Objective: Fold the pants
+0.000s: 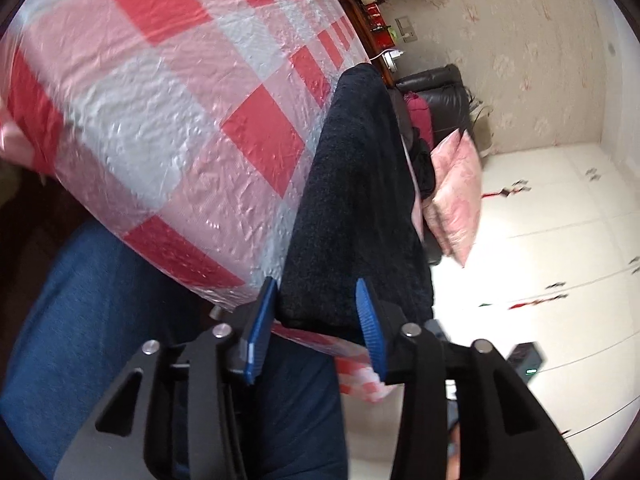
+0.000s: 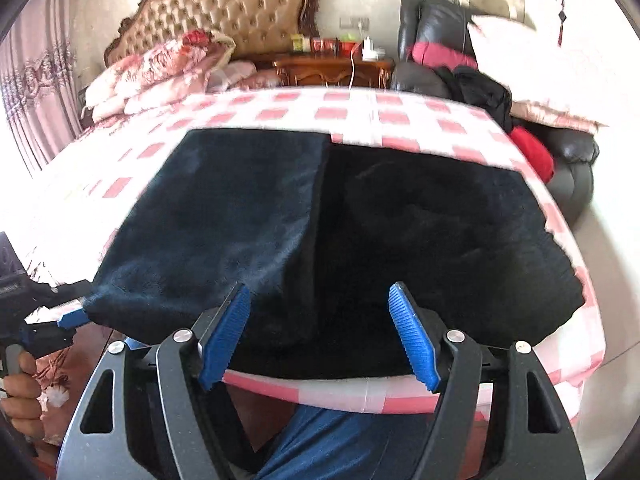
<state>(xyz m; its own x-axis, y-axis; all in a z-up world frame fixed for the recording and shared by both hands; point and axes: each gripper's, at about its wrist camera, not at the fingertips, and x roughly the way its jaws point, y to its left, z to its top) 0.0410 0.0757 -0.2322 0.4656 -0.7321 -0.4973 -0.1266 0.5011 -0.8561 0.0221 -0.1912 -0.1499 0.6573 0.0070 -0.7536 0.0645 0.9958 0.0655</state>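
Observation:
The dark fleece pants [image 2: 360, 240] lie folded on the bed, one layer lapped over the other, near the front edge. In the left wrist view the pants [image 1: 360, 200] run away from the camera along the bed's edge. My left gripper [image 1: 316, 320] is open with its blue fingers on either side of the pants' near end. It also shows in the right wrist view [image 2: 72, 318] at the pants' left corner. My right gripper [image 2: 320, 332] is open and empty at the pants' near edge.
The bed [image 2: 380, 116] has a red, pink and white checked cover under plastic film. Pillows [image 2: 152, 76] and a padded headboard [image 2: 224, 12] are at the far end. A black armchair [image 2: 440, 28] with cushions and clothes stands to the right. My blue-jeaned leg [image 1: 100, 340] is close to the bed.

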